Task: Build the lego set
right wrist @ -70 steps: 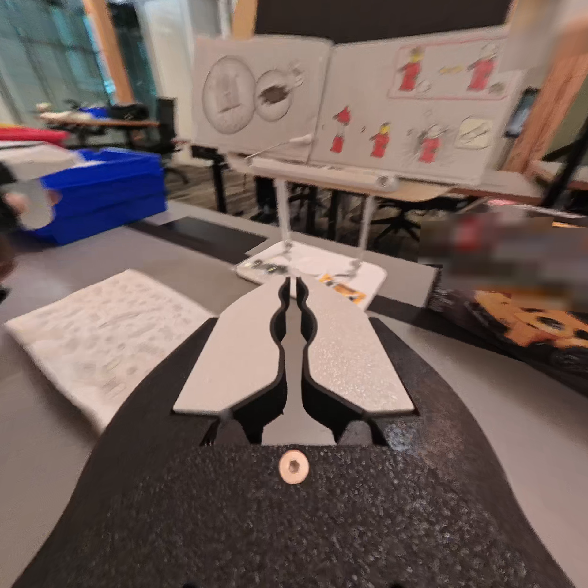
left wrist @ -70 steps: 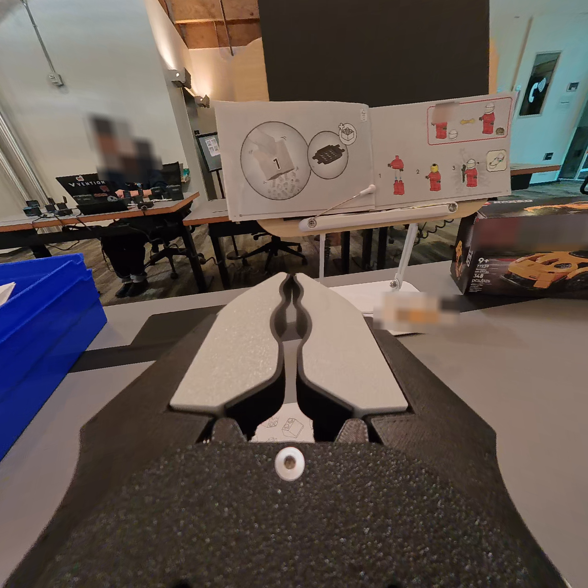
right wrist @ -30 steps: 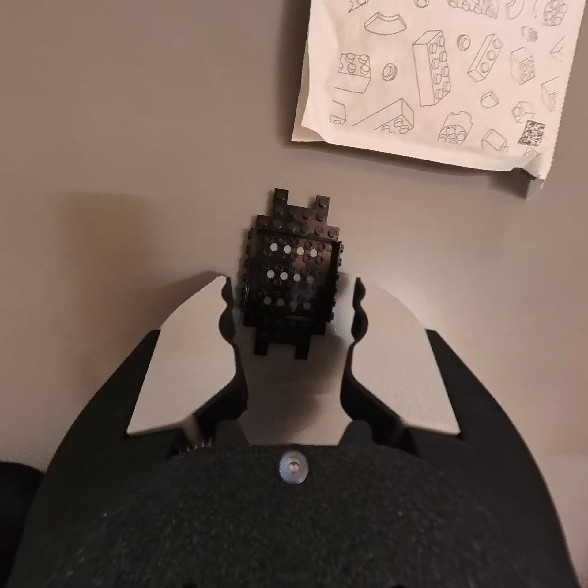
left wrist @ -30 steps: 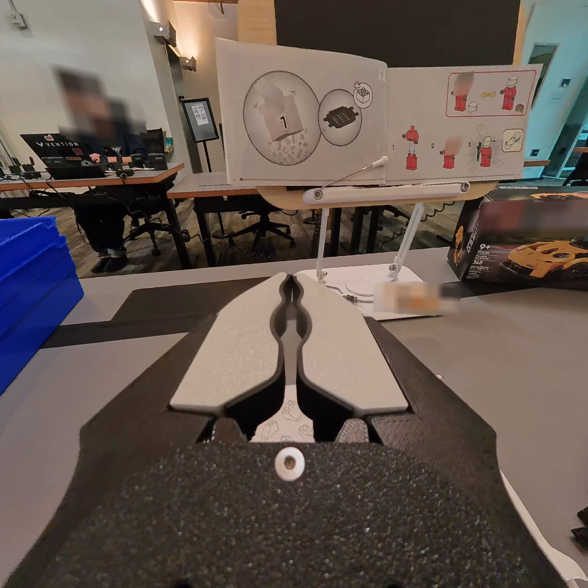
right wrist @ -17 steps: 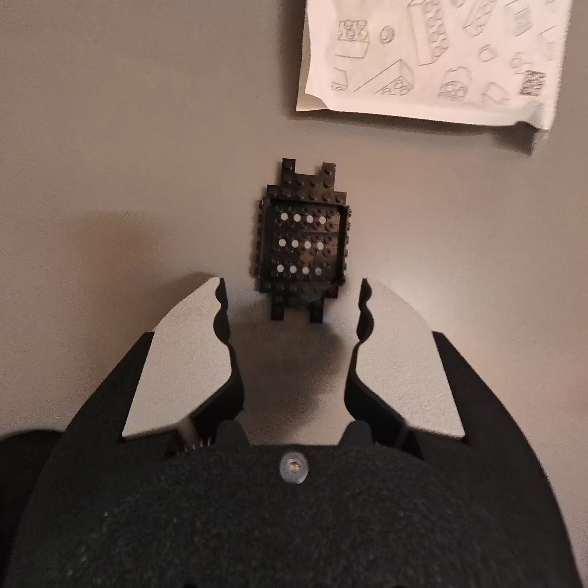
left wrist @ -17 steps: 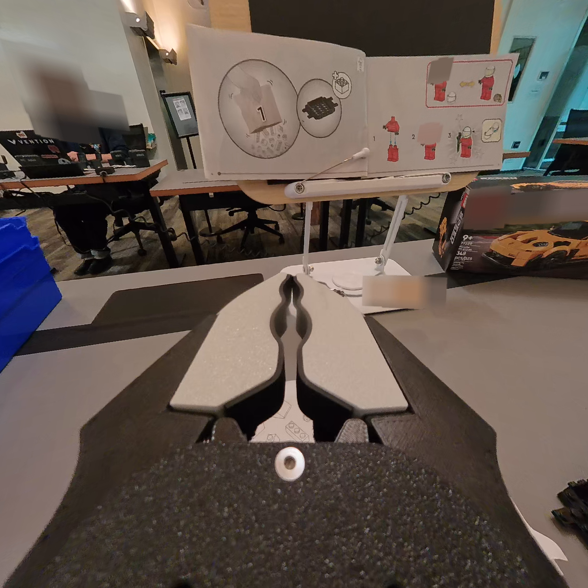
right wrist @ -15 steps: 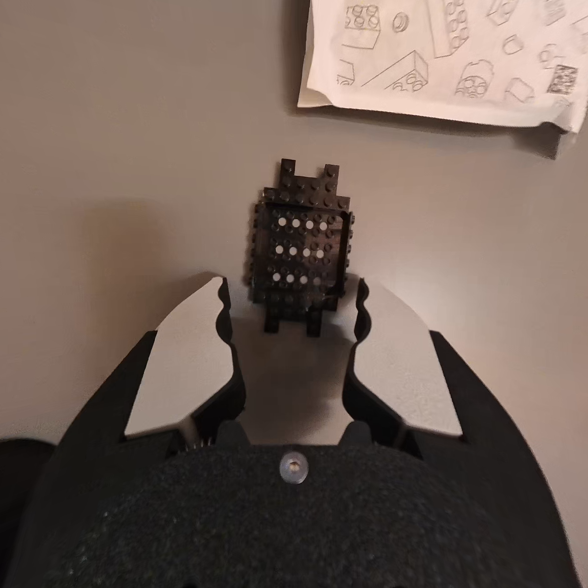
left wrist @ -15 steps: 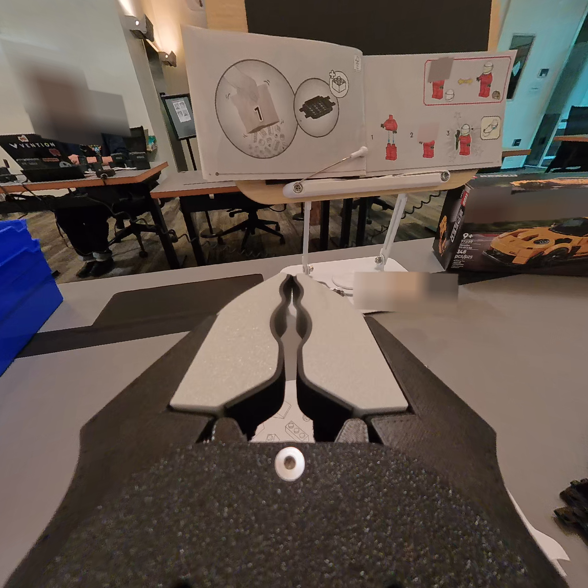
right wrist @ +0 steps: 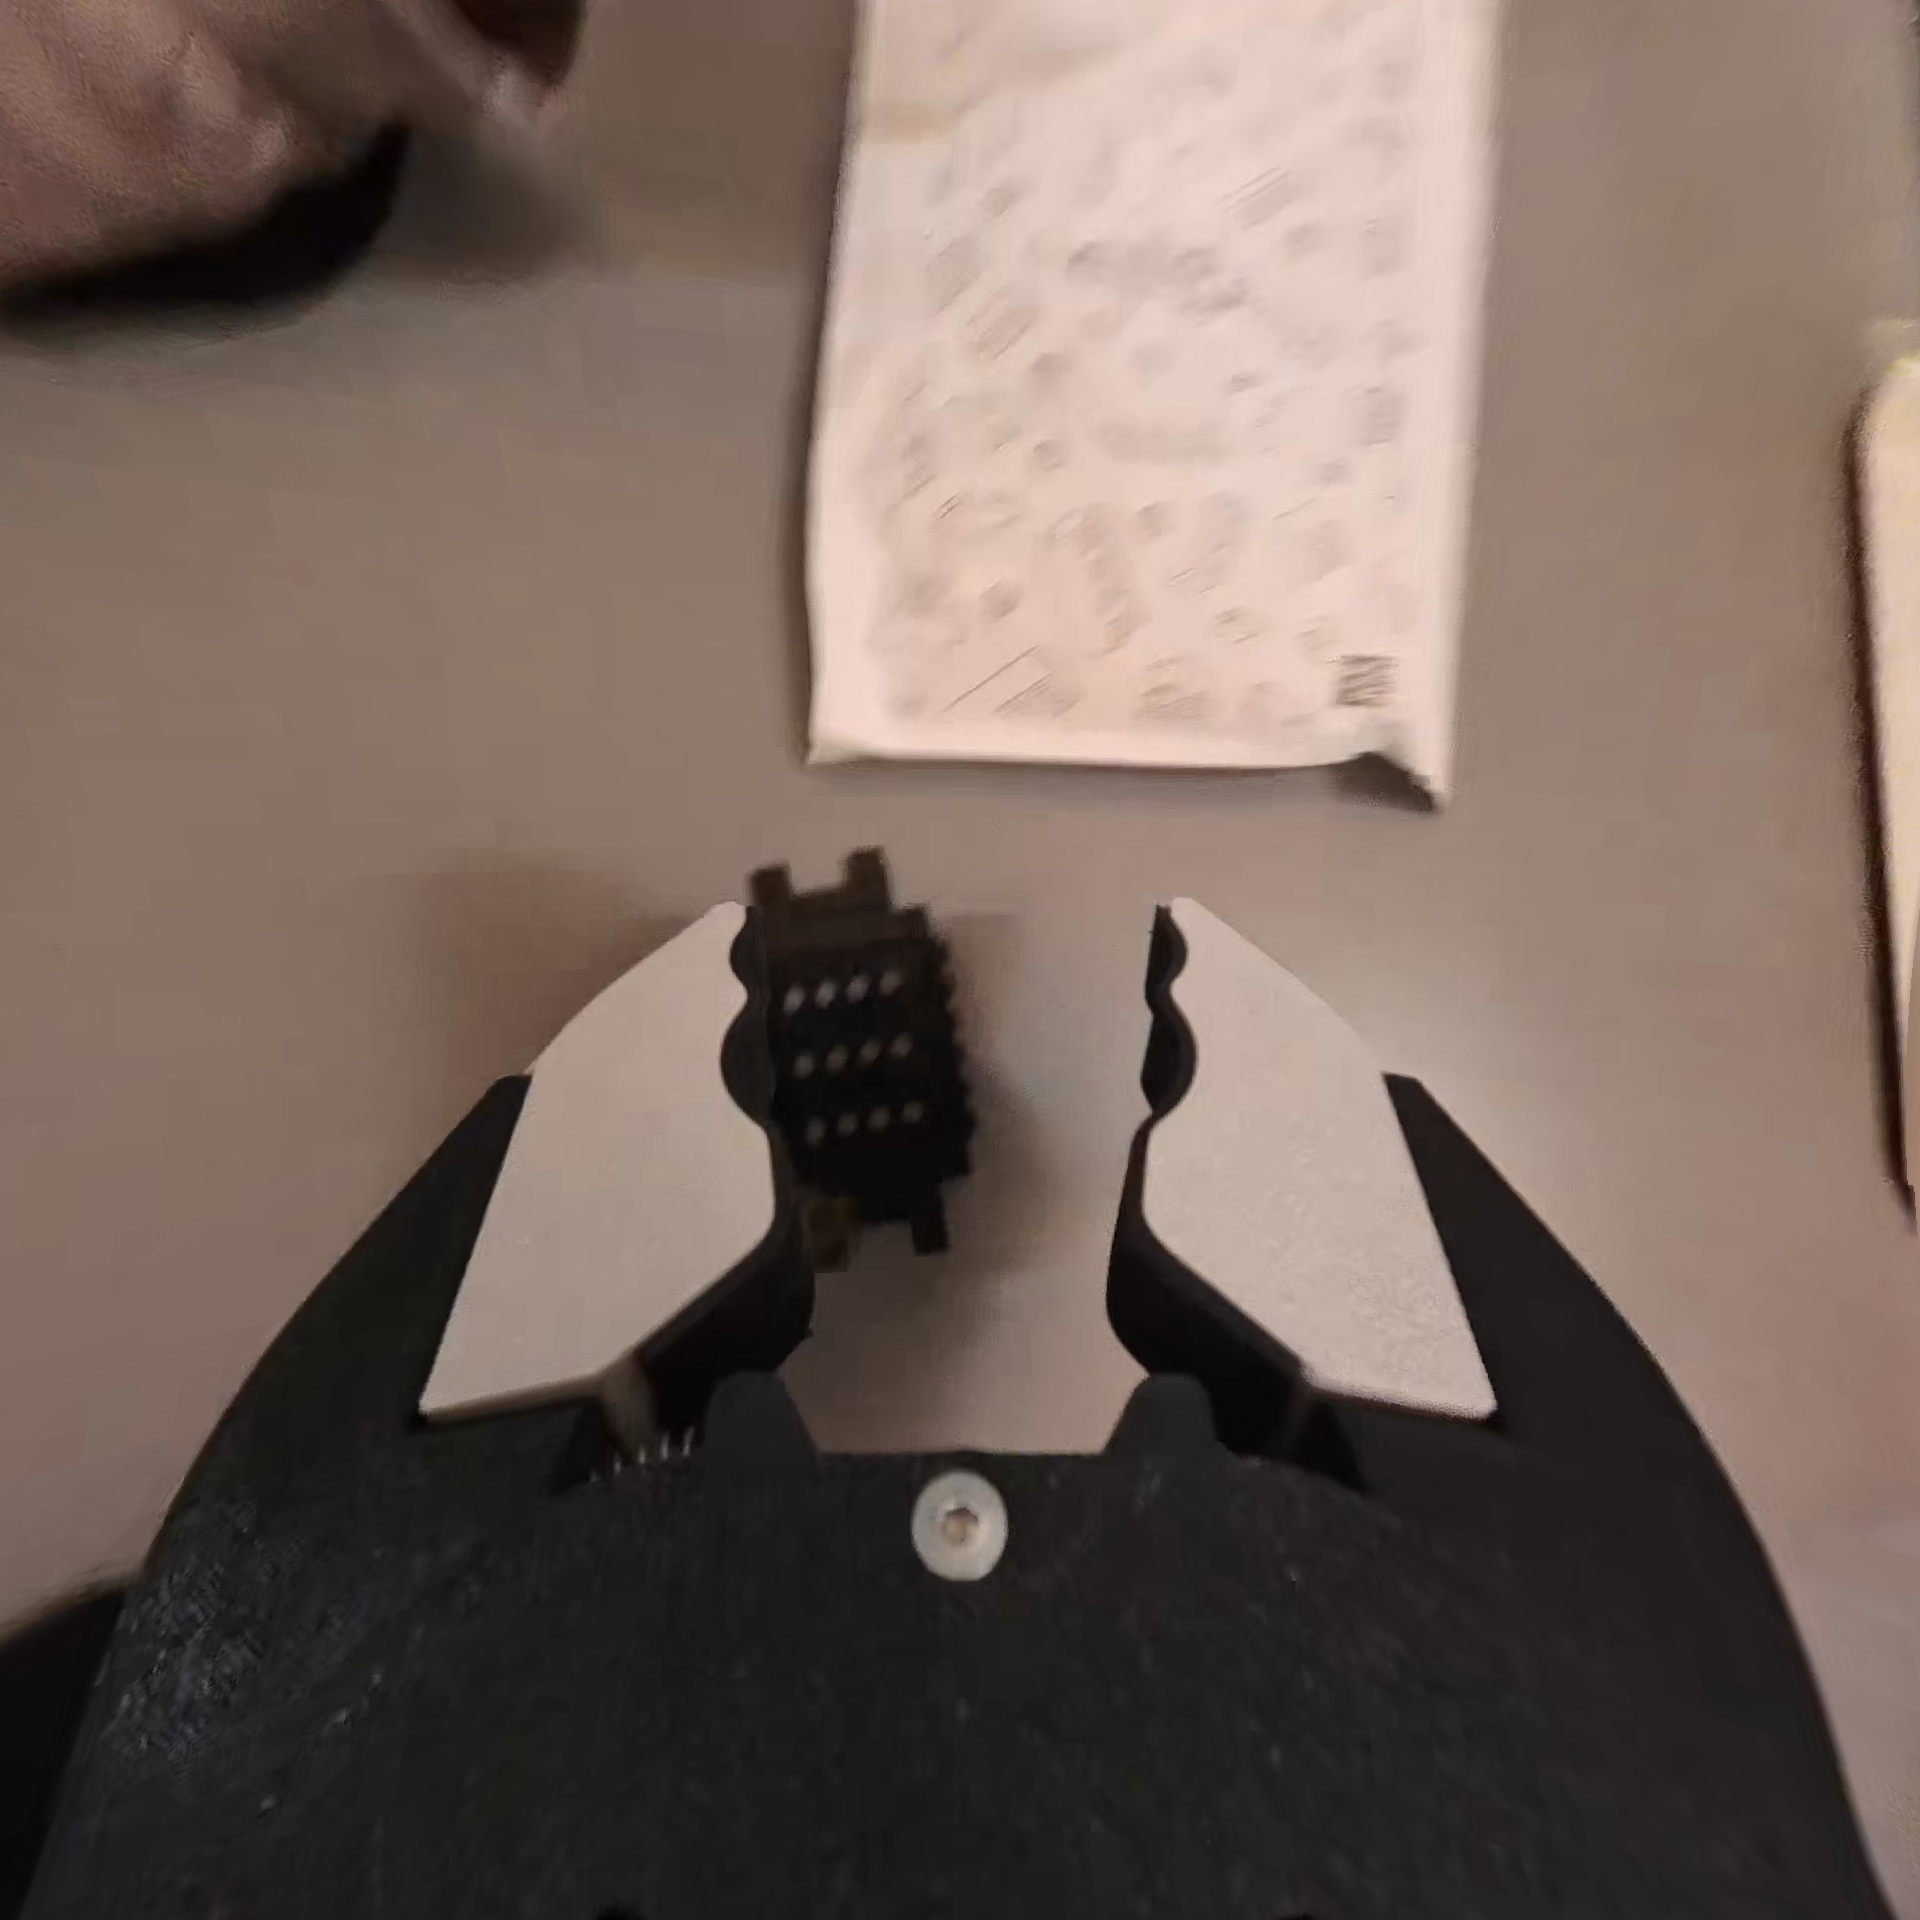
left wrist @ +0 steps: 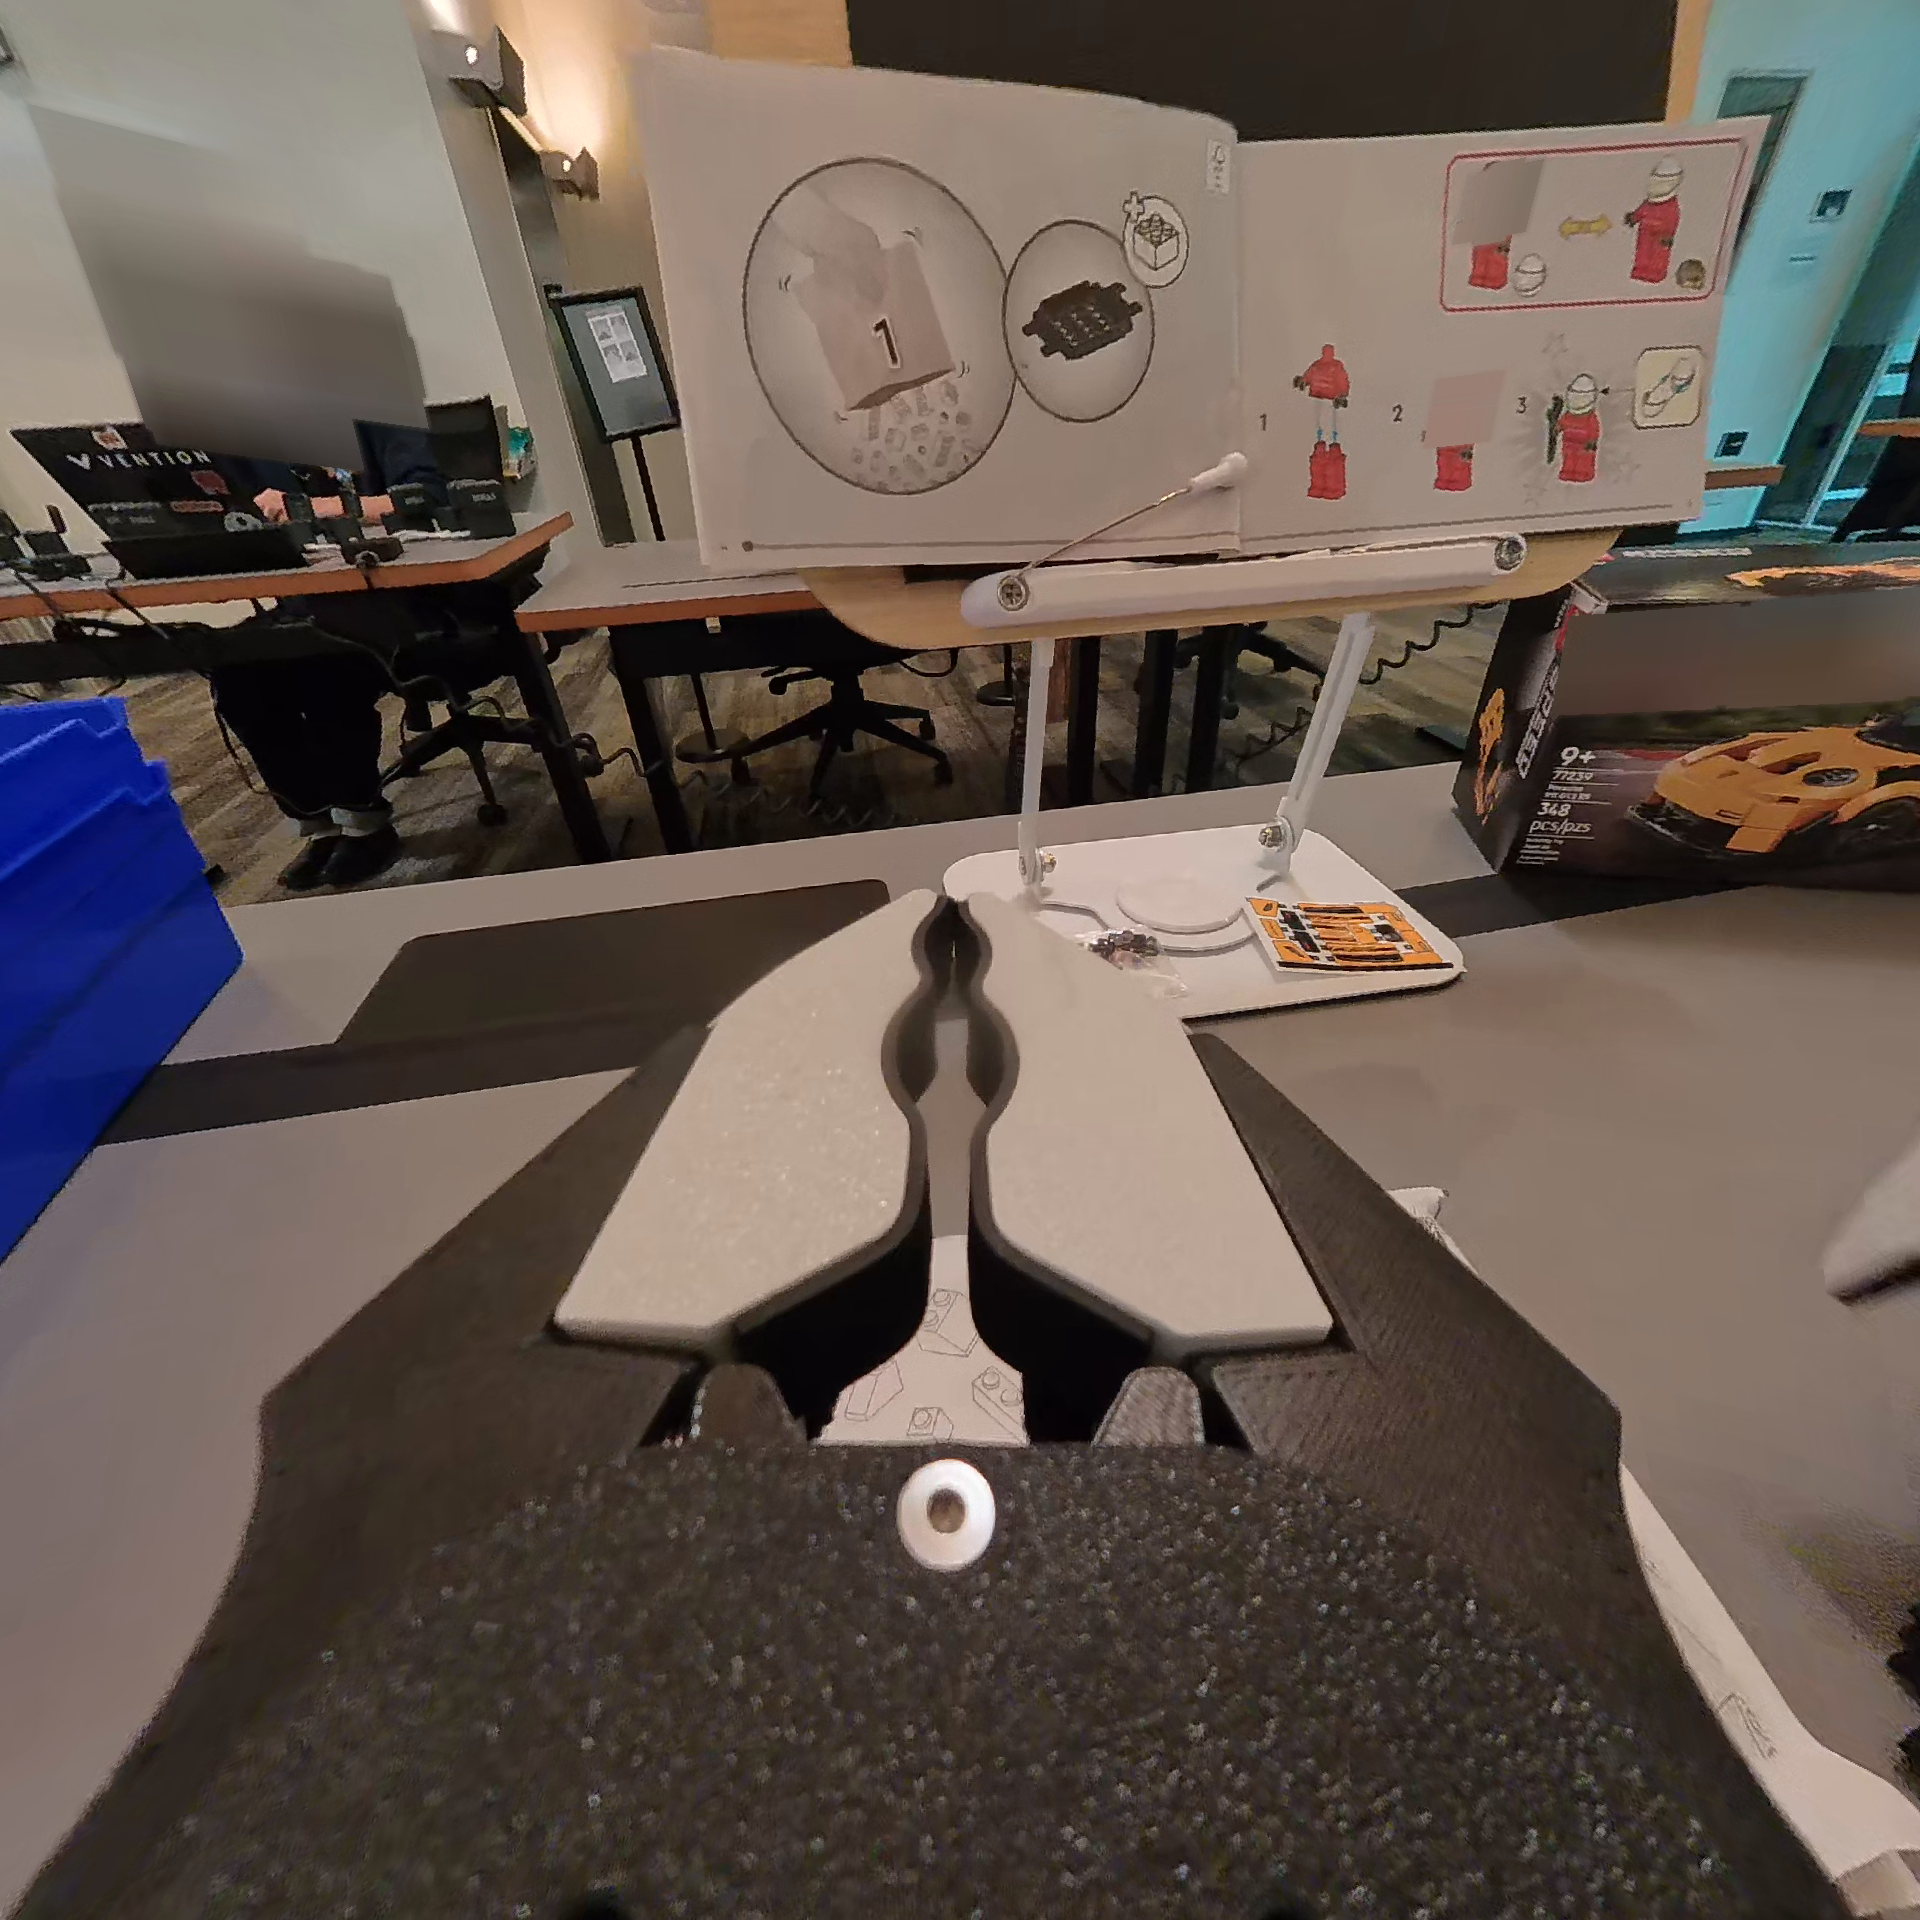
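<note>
1. Left wrist view: it's an open office with desks and chairs behind, and a grey table (left wrist: 1558, 1091) up front. An instruction booklet (left wrist: 1195, 332) stands open on a white stand (left wrist: 1226, 914) toward the far edge, a sticker sheet (left wrist: 1340, 935) lies on the stand's base, the set's box (left wrist: 1704, 790) sits at the far right and a blue bin (left wrist: 94, 935) at the left edge. The left claw (left wrist: 954, 920) hangs over a printed paper bag (left wrist: 935, 1382), fingers pressed together and holding nothing. Against half a second ago the outlook has hardly shifted, but a pale blurred shape has come in at the right edge; I can't say what it is.

2. Right wrist view: looking straight down on bare grey table, with the paper bag (right wrist: 1143, 395) lying toward the far side and a blurred hand (right wrist: 187, 135) in the far left corner. What changed: half a second ago the black chassis plate (right wrist: 873, 1060) lay flat ahead of the tips; now the right claw (right wrist: 951, 920) has come down around it, and the plate looks tipped up against the left finger (right wrist: 623, 1143). The jaws stand wide, with clear table between the plate and the right finger, so nothing is gripped. The pick-up looks under way, but the squeeze hasn't been made.
</note>
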The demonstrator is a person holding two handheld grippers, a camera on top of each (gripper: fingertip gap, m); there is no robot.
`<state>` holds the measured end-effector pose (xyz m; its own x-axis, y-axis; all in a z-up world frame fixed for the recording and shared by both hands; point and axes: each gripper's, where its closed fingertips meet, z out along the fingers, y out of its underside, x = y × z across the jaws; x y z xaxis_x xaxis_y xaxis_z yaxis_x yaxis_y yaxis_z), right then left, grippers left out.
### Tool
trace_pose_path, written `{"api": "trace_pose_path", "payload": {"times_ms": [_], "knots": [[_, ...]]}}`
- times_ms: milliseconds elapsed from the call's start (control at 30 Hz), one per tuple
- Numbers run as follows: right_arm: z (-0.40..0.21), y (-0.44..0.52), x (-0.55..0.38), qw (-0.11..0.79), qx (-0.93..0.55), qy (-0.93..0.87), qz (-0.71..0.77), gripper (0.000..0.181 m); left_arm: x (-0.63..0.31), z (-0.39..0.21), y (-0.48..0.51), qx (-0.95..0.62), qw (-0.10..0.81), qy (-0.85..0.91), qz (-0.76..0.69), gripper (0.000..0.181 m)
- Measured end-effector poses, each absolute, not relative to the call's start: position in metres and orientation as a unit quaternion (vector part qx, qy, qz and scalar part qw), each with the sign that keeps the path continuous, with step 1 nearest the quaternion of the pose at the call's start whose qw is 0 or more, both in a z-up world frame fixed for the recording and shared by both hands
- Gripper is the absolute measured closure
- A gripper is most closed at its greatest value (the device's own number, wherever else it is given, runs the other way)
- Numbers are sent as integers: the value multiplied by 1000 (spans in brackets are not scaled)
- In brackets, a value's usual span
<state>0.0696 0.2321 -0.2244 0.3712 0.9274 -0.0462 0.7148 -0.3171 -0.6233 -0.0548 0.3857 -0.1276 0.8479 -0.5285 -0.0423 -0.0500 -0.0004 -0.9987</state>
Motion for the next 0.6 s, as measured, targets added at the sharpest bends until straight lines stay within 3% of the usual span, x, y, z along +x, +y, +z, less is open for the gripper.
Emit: {"api": "trace_pose_path", "payload": {"times_ms": [300, 433, 500, 600], "knots": [[-254, 301, 44, 211, -854, -254, 403, 116, -58, -118, 381, -675, 685, 208, -179, 181], [-255, 320, 28, 205, -858, -205, 424, 135, -52, -114, 376, -670, 686, 211, -190, 181], [-256, 325, 25, 209, -856, -202, 428, 156, -48, -108, 371, -663, 693, 217, -180, 181], [-249, 327, 22, 238, -836, -215, 445, 171, -42, -96, 366, -659, 699, 221, -169, 181]]}}
